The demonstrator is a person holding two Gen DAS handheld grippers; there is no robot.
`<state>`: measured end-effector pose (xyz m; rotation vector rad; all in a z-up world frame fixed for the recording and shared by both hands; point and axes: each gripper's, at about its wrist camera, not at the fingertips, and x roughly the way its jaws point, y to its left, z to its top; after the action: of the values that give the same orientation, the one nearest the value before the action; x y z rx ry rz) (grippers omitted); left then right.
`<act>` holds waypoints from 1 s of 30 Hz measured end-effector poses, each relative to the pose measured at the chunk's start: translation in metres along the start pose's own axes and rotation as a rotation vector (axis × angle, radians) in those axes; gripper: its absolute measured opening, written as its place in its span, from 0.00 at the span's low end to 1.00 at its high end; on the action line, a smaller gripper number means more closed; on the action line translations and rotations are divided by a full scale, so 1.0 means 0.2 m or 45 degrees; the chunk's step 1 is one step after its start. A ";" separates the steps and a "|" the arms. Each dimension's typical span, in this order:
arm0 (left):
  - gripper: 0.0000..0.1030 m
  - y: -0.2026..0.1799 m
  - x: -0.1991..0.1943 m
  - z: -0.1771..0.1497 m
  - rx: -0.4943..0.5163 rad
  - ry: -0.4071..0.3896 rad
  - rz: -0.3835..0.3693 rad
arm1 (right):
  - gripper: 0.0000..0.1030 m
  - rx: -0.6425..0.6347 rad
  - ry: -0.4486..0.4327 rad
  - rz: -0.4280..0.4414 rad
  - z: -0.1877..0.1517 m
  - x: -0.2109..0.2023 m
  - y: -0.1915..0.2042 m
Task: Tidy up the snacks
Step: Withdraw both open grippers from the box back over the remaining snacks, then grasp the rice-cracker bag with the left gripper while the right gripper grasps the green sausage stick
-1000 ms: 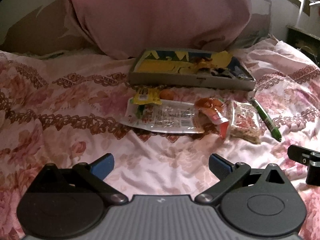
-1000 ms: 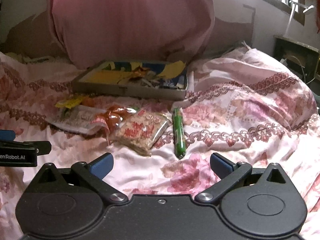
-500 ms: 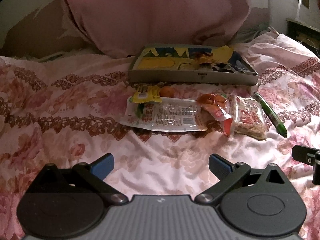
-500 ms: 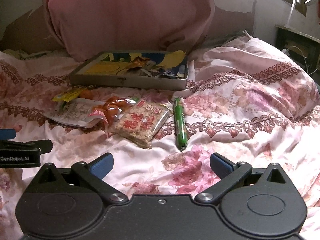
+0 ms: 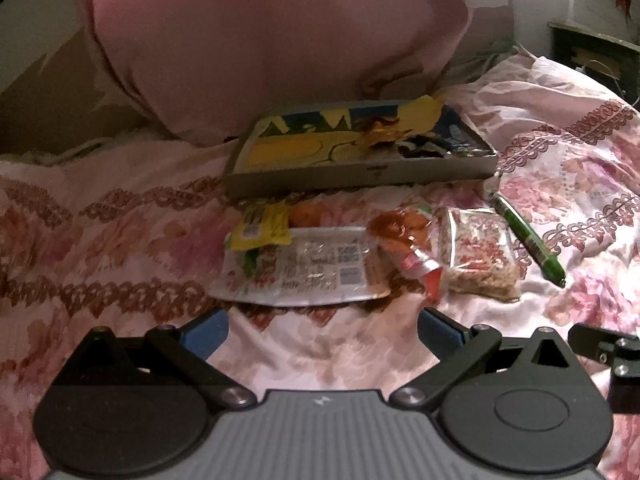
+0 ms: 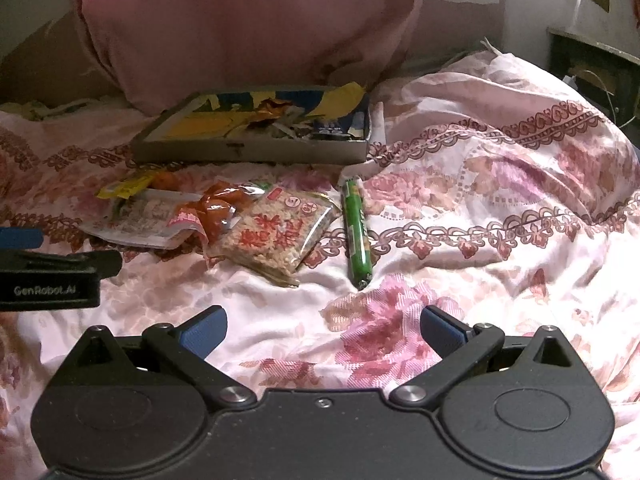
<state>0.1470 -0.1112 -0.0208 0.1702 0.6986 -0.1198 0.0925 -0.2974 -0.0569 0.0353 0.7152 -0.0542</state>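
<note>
Snacks lie in a loose row across the floral bedspread (image 6: 500, 200), just in front of a shallow grey tray (image 5: 360, 170) that sits at the foot of a big pink pillow (image 5: 276, 40). From the left wrist view, a flat clear packet (image 5: 304, 272) lies leftmost with a yellow wrapper (image 5: 260, 228) overlapping its upper corner and something orange (image 5: 306, 214) peeking out just behind it; an orange-red pouch (image 5: 404, 236) overlaps its right end. Next over, touching that pouch, is a clear bag with red print (image 6: 276, 232), and just beside it, apart by a sliver of fabric, a green sausage stick (image 6: 357, 232) lying lengthwise, pointing toward the camera. The tray already holds a jumble of yellow, blue and dark wrappers. Left gripper (image 5: 322, 330) hovers low over the bedspread, blue pads spread wide, nothing between them, lined up short of the clear packet. Right gripper (image 6: 322, 330) hangs just as wide open and just as empty, over a pink flower in the cloth, with the green stick's near tip right ahead. A dark cabinet (image 6: 592, 68) stands at the far right edge.
</note>
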 end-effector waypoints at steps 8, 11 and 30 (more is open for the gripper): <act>1.00 -0.09 0.06 0.08 0.043 -0.009 -0.026 | 0.99 0.093 0.048 0.007 0.02 0.07 -0.08; 1.00 -0.13 0.09 0.10 0.064 -0.013 -0.032 | 0.99 0.132 0.051 -0.003 0.05 0.11 -0.13; 1.00 -0.38 0.32 0.40 0.134 -0.014 -0.311 | 0.95 -0.207 -0.121 0.013 0.19 0.39 -0.26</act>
<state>0.2327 -0.2054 -0.0105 0.1839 0.7010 -0.3916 0.1738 -0.3541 -0.0799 -0.1187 0.6223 0.0122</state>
